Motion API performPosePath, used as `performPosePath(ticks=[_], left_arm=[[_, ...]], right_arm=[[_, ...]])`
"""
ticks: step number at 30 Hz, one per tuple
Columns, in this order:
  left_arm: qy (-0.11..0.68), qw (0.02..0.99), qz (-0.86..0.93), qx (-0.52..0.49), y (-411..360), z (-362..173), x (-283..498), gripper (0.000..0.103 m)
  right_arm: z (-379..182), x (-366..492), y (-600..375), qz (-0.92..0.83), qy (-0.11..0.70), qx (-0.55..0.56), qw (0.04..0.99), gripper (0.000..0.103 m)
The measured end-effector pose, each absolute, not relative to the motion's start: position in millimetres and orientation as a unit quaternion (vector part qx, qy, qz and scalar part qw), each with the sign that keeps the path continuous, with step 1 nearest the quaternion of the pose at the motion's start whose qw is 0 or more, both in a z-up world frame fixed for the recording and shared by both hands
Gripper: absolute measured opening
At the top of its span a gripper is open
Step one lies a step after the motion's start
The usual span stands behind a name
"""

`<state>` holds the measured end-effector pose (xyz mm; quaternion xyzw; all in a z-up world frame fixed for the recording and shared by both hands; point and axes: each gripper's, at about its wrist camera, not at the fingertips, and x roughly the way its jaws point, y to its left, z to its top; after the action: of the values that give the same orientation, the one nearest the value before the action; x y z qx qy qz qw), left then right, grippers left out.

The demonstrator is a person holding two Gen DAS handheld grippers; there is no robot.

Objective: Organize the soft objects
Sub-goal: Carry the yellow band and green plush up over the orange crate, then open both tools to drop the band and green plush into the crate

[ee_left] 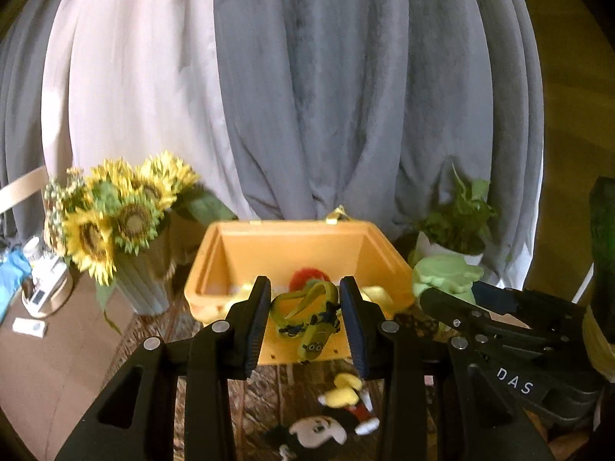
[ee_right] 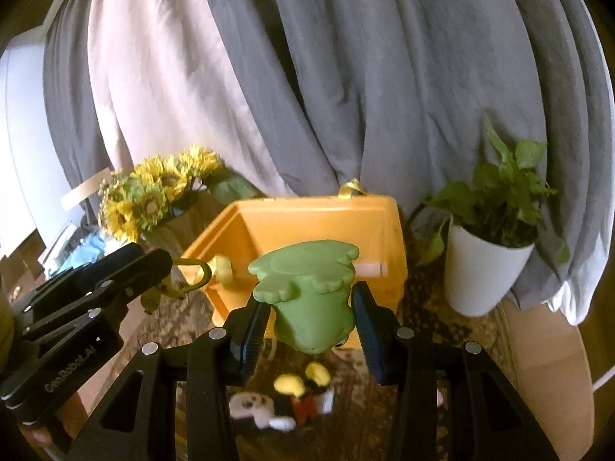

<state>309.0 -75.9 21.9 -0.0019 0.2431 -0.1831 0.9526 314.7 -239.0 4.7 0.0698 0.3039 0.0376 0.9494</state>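
Observation:
An open orange box [ee_left: 292, 246] stands on the table, with red and yellow soft things inside. My left gripper [ee_left: 305, 307] is open, and a yellow-green minion toy with a strap [ee_left: 311, 322] sits between its fingers, over the box's front edge; whether it is gripped is unclear. My right gripper [ee_right: 311, 319] is shut on a green frog toy [ee_right: 307, 292], held in front of the orange box [ee_right: 315, 223]. The frog also shows in the left wrist view [ee_left: 446, 272]. A Mickey Mouse plush [ee_left: 330, 415] lies on the table below both grippers; it also shows in the right wrist view [ee_right: 284, 403].
A vase of sunflowers [ee_left: 115, 223] stands left of the box. A potted green plant in a white pot [ee_right: 488, 246] stands to its right. Grey and white curtains [ee_left: 307, 77] hang behind. Small items [ee_left: 38, 288] lie at the far left.

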Motion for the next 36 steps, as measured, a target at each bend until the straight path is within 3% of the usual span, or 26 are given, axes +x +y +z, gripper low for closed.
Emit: performPosePath(ticks=[16, 36], left_arm=[[0.217, 0.958, -0.185, -0.008, -64.7, 28.7, 373.9, 0.037], [0.273, 0.945, -0.180, 0.019, -89.2, -9.3, 468.1, 0.039]], right_arm=[[10.1, 385.7, -230.1, 0.023, 0.294, 0.054, 0.954, 0.045], [-35.4, 480.4, -249.4, 0.008, 0.361, 0.061, 0.931, 0.045]])
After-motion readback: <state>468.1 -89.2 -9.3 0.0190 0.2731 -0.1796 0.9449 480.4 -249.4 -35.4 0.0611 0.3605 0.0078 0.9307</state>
